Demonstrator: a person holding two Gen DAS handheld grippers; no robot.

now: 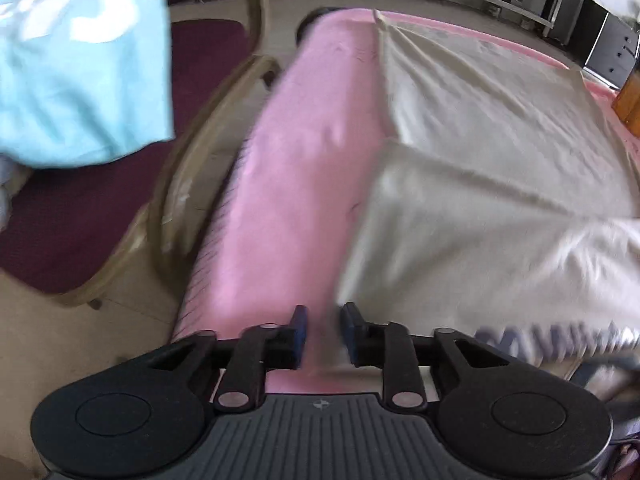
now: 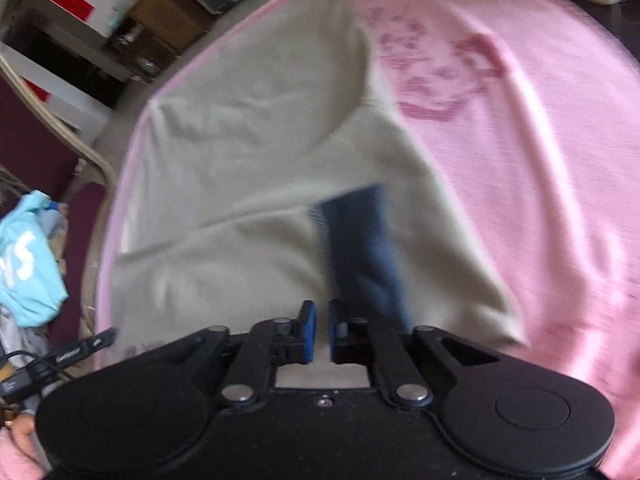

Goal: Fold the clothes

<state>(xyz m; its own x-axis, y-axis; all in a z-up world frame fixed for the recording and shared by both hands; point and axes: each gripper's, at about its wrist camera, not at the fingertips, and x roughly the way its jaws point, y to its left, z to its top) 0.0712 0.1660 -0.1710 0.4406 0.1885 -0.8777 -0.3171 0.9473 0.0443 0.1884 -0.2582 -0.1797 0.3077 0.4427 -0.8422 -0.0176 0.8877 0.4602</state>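
shirt: cream tee point(image 1: 480, 152) spread on the pink-covered table point(image 1: 304, 184), near its left edge
left gripper point(image 1: 323, 334): fingers spread, nothing between them
right gripper point(image 2: 319, 330): fingers narrowly parted, nothing visibly pinched
risk: a shallow pinch at the hem probably slips, skewing the fold

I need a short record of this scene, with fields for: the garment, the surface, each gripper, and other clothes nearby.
garment: cream shirt, partly folded, spread on the pink cloth
surface: pink cloth covering the table
left gripper: jaws a little apart, at the shirt's near edge; grip cannot be told
right gripper: jaws nearly closed over the shirt; grip cannot be told
other clothes: light blue garment on a maroon chair
image quality: motion blur
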